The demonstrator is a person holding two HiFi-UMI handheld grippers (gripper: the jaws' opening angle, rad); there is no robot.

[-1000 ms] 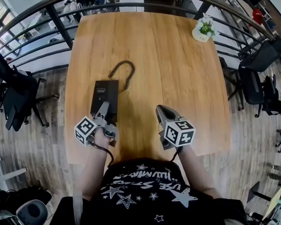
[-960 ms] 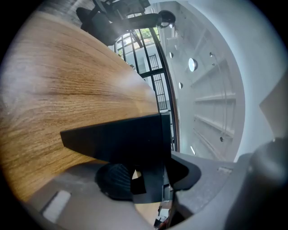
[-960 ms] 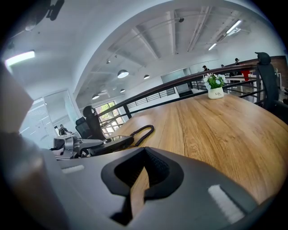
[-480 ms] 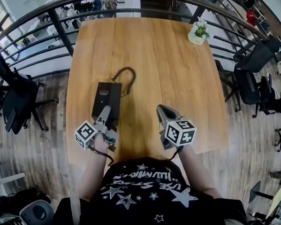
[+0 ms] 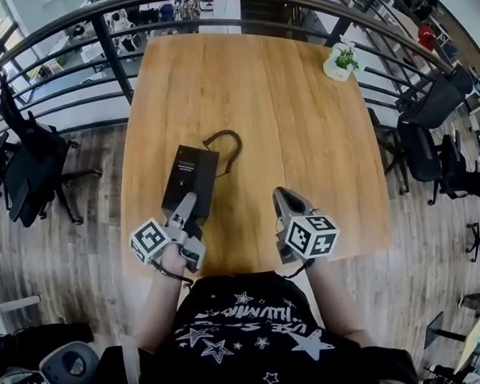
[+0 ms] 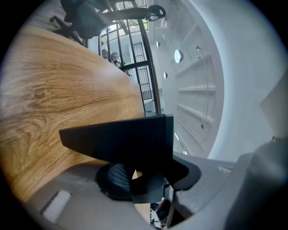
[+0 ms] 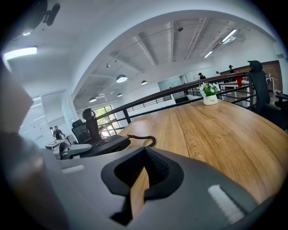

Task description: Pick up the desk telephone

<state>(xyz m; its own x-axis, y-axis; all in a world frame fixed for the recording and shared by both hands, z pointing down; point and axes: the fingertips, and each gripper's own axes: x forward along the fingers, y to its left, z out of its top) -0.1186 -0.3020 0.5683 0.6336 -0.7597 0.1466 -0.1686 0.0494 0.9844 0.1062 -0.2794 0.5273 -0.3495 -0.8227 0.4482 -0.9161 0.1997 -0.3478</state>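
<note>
The black desk telephone (image 5: 189, 175) is near the left front of the wooden table (image 5: 302, 144), its coiled cord (image 5: 225, 144) curling off behind it. My left gripper (image 5: 188, 203) is shut on the telephone's near edge. In the left gripper view the black body (image 6: 121, 137) is clamped between the jaws and tilted off the wood. My right gripper (image 5: 282, 195) hovers over the table's front right, apart from the telephone, shut with nothing in it. The right gripper view shows only a thin slit between its jaws (image 7: 143, 155), and the telephone (image 7: 105, 144) to the left.
A small potted plant (image 5: 339, 61) stands at the table's far right corner. A dark railing (image 5: 121, 65) runs behind and beside the table. Office chairs stand on the floor at the left (image 5: 30, 158) and the right (image 5: 437, 129).
My left gripper has lifted and drawn the telephone slightly toward me, and the cord has trailed after it. My right gripper has also risen a little, still shut.
</note>
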